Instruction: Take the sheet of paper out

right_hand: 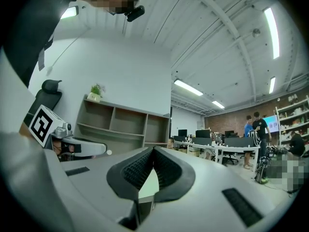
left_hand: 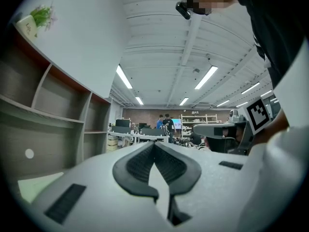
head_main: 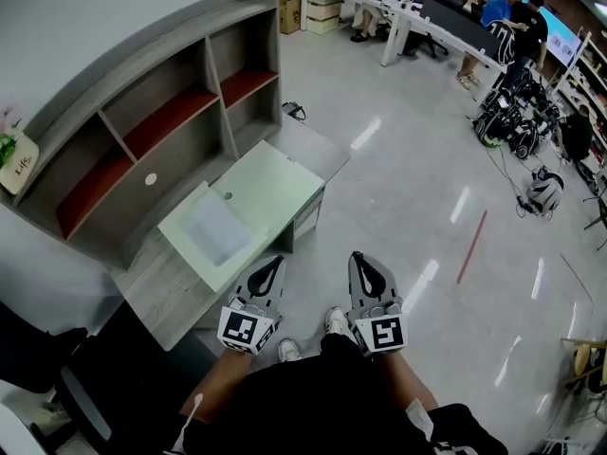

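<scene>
A whitish sheet of paper (head_main: 216, 227) lies flat on the near left part of the pale green desk top (head_main: 280, 183). Both grippers hang over the floor just in front of the desk's near corner and point level. My left gripper (head_main: 277, 259) is shut and holds nothing, its tips a short way to the right of the sheet. In the left gripper view its tips (left_hand: 154, 144) meet, and a strip of the green top (left_hand: 36, 187) shows at the lower left. My right gripper (head_main: 358, 255) is farther right, also shut and holding nothing (right_hand: 153, 149).
A grey shelf unit (head_main: 142, 131) with red shelf boards rises behind the desk. A small potted plant (head_main: 11, 150) stands on its top at the left. A dark office chair (head_main: 57, 387) is at the lower left. People (head_main: 517, 12) and bags (head_main: 517, 121) are far across the room.
</scene>
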`<action>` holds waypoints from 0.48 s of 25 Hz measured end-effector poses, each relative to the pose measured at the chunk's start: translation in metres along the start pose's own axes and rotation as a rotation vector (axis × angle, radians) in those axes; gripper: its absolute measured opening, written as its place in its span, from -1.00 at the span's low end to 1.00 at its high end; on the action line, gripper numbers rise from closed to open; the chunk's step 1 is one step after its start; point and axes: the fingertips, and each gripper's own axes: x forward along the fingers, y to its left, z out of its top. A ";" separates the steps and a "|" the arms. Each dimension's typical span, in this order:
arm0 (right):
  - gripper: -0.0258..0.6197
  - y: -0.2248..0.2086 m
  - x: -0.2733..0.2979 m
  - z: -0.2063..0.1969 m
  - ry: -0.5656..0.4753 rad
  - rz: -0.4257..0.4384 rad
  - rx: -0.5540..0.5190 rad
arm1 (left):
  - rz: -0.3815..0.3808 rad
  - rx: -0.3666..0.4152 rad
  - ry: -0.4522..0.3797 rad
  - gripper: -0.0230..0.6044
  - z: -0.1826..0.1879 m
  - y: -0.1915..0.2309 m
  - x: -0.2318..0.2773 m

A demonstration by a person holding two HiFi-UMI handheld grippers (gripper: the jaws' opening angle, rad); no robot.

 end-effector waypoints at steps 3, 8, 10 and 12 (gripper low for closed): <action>-0.85 0.001 0.020 -0.016 0.040 0.036 0.013 | 0.017 0.003 -0.001 -0.91 -0.006 0.014 0.009; -0.85 -0.012 0.073 -0.021 0.011 0.083 0.032 | 0.085 -0.001 0.025 -0.91 -0.018 0.046 0.035; -0.85 -0.014 0.094 -0.023 0.011 0.113 0.007 | 0.105 0.005 0.029 -0.91 -0.020 0.059 0.048; -0.85 -0.013 0.112 -0.029 0.022 0.162 -0.026 | 0.126 0.014 0.036 -0.91 -0.021 0.071 0.060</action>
